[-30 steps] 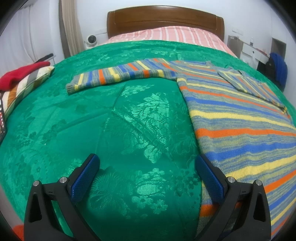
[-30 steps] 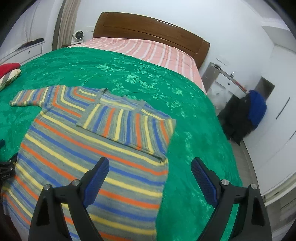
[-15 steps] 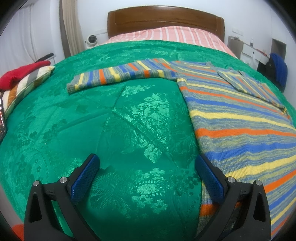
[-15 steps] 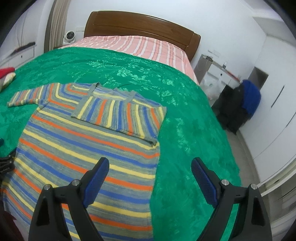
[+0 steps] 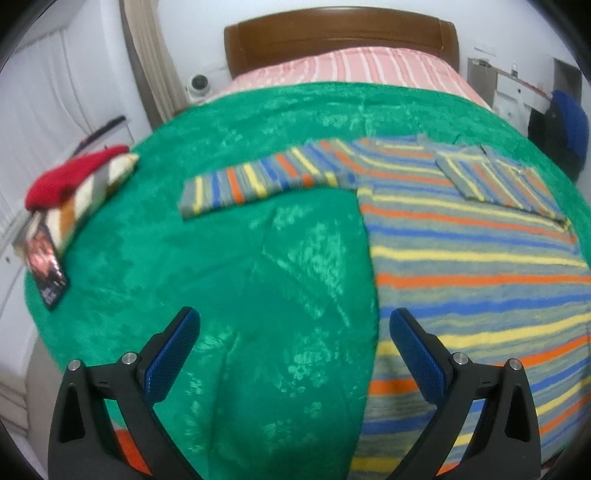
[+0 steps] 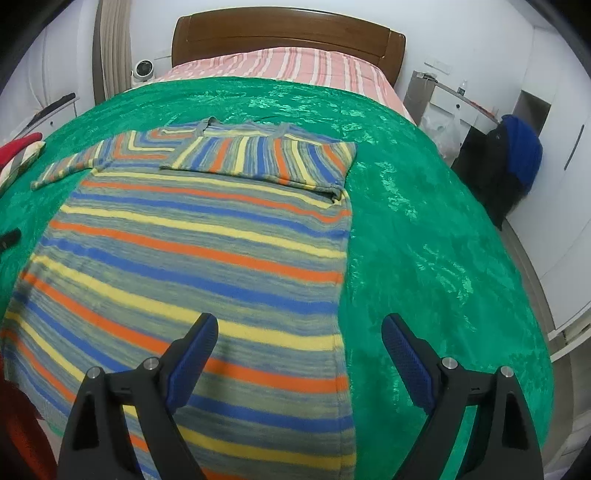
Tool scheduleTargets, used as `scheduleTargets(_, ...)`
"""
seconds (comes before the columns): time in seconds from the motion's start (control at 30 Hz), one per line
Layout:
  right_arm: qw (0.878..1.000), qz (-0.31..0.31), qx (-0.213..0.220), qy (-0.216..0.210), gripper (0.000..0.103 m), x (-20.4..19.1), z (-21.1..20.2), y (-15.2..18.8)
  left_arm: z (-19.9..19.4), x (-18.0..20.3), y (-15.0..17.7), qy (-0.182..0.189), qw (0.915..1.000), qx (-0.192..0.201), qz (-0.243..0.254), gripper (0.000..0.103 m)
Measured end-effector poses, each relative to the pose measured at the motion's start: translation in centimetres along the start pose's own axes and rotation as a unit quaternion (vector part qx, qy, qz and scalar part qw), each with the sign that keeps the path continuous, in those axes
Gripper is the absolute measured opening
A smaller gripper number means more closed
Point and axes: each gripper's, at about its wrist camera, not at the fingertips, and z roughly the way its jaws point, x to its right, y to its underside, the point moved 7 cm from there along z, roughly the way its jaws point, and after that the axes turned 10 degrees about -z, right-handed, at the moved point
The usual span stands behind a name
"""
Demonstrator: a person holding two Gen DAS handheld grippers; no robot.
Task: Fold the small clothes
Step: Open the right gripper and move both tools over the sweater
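Between the blue pads of the left tool [image 5: 294,334] lies only green bedspread [image 5: 258,266]; its jaws stand wide apart and grip nothing. The tool's right finger [image 5: 413,347] hangs over the left edge of the striped sweater [image 5: 472,266], though whether it touches the knit cannot be told. The right tool [image 6: 299,338] is likewise spread wide and empty, its left finger [image 6: 192,350] above the sweater's lower body and its right finger [image 6: 406,354] above bare bedspread, so the garment's right edge runs up between the two.

Outward from both tools, the sweater lies flat on the bed, banded in orange, yellow, blue and grey. Its left sleeve [image 5: 258,181] stretches straight out to the side across the bedspread. Its right sleeve [image 6: 266,158] is folded inward and rests across the chest, just below the neckline.

Farther out, at the left edge of the bed, a red garment [image 5: 70,177] sits on top of a striped cushion [image 5: 88,199], with a dark printed card or booklet [image 5: 46,266] lying just beside it. Beyond the green cover a pink striped sheet [image 6: 280,66] reaches up to the brown wooden headboard [image 6: 288,33]. A small white camera [image 6: 143,70] stands left of the headboard, and a blue and black bundle [image 6: 517,155] sits by the white wall on the right.
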Motion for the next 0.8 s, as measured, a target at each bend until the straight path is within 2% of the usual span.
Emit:
scheduleTargets(0.33,1.0,0.0,0.011,0.003,0.09,-0.3,-1.0,-0.4,-2.2,0.2,-1.3,-0.027,0.9994,0.016,0.014,0.102)
scheduleTargets(0.4,1.0,-0.002,0.012,0.001,0.09,-0.4,-1.1,-0.3,-2.2,0.2,-1.4,-0.023,0.9995,0.015,0.015,0.102)
scheduleTargets(0.47,1.0,-0.003,0.01,-0.002,0.09,-0.6,-1.1,-0.3,-1.3,0.2,-1.4,0.006,0.9999,-0.006,0.009,0.102)
scheduleTargets(0.57,1.0,-0.004,0.013,-0.006,0.09,-0.6,-1.3,-0.3,1.0,-1.2,-2.7,0.073,0.9953,-0.051,-0.037,0.102)
scheduleTargets(0.63,1.0,-0.004,0.018,-0.008,0.09,-0.6,-1.6,-0.3,3.0,-3.9,-5.1,0.095,0.989,-0.068,-0.09,0.102)
scheduleTargets(0.7,1.0,-0.003,0.021,-0.008,0.09,-0.4,-1.8,-0.2,5.8,-7.4,-8.4,0.095,0.9831,-0.075,-0.138,0.102)
scheduleTargets(0.8,1.0,0.004,0.019,-0.011,0.09,-0.1,-1.5,0.0,9.9,-10.9,-12.0,0.076,0.9788,-0.088,-0.169,0.102)
